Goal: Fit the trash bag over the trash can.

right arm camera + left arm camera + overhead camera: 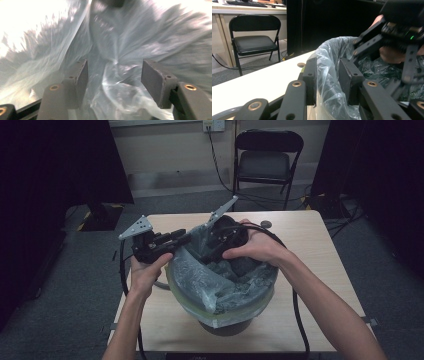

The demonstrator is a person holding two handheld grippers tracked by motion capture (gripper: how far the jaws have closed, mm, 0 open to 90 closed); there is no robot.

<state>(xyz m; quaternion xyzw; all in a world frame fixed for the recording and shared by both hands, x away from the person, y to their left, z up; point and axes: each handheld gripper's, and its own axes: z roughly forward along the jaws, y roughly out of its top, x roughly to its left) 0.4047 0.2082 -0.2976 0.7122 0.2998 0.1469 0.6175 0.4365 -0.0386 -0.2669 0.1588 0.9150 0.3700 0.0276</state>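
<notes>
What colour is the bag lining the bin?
Clear, with a greyish tint: the bag shows best in the high view.

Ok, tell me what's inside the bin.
The bin holds a crumpled clear plastic liner folded over its rim, with the right tongs reaching into it. Whatever lies beneath the liner's folds is hidden.

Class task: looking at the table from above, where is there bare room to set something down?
Free: the table right of the bin, and the near-left corner. Crowded: the middle, where the bin, its bag and both hand-held grippers sit.
</notes>
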